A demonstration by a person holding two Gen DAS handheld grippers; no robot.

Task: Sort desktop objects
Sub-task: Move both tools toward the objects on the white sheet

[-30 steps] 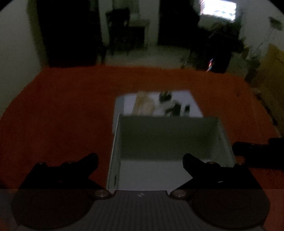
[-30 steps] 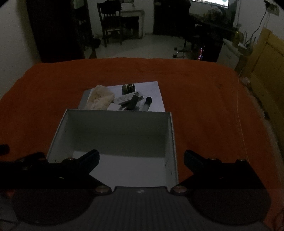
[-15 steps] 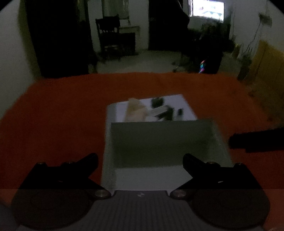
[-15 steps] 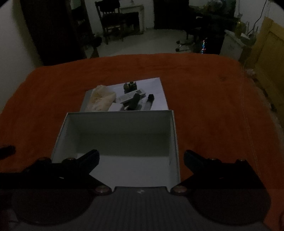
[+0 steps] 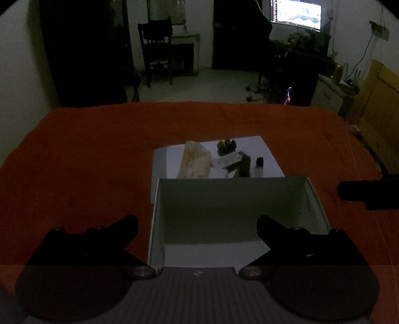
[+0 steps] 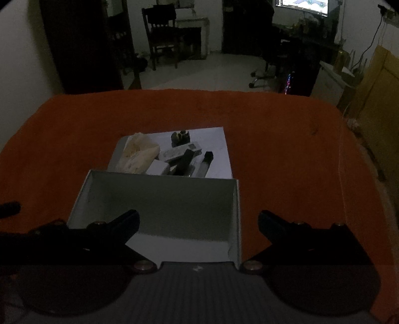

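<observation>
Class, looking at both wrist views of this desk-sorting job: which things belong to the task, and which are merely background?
Task things: white box, still empty; white sheet; crumpled wrapper; small dark and grey items piled on the sheet; left gripper and right gripper, both open.

Background: chair; monitor; orange cloth.

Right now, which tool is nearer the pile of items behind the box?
Roughly level; right tool maybe slightly nearer. Both hover open at the white box's near edge, the pile beyond its far wall; left tool sits further left.
</observation>
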